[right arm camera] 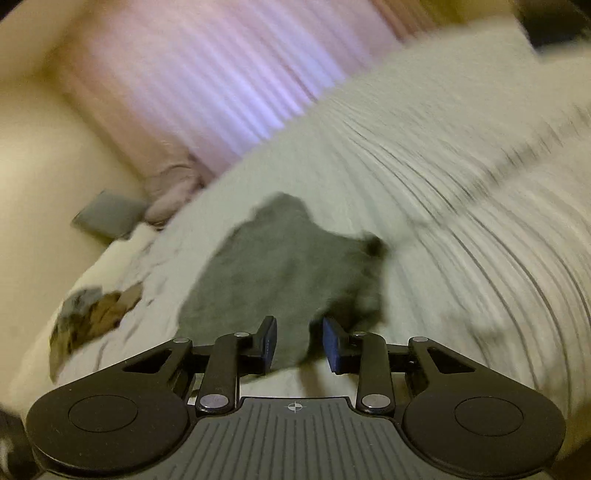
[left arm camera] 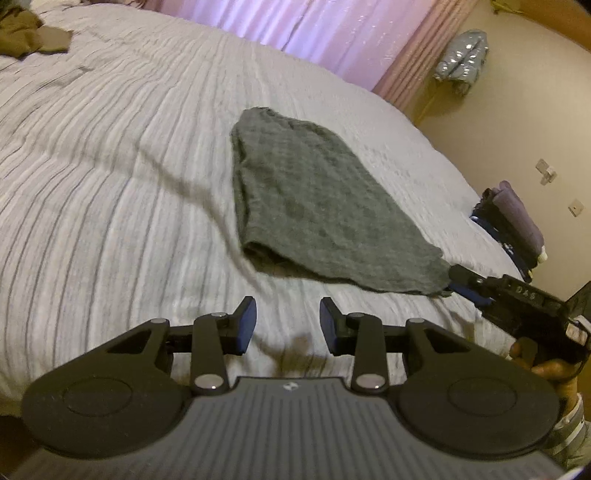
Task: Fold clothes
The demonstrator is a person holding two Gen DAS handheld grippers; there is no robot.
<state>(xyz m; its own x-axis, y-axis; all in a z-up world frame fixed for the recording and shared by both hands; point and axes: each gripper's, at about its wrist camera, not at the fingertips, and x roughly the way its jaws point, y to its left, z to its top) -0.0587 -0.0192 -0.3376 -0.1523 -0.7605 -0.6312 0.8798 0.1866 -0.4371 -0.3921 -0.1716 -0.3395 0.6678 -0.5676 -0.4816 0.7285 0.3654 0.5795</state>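
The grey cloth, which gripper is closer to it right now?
Right. The right gripper has the grey cloth corner between its open fingers; the left gripper hovers open, short of it.

**Bedroom surroundings**

A bed (left arm camera: 110, 166) is covered by a white ribbed bedspread. Pink curtains (left arm camera: 295, 26) are hung behind it against a cream wall (left arm camera: 517, 122). Wall sockets (left arm camera: 546, 171) are seen at the right, and a silvery bundle (left arm camera: 461, 59) is placed near the curtains.

text: none legible | right gripper (left arm camera: 456, 275) body: blurred marks, unreadable
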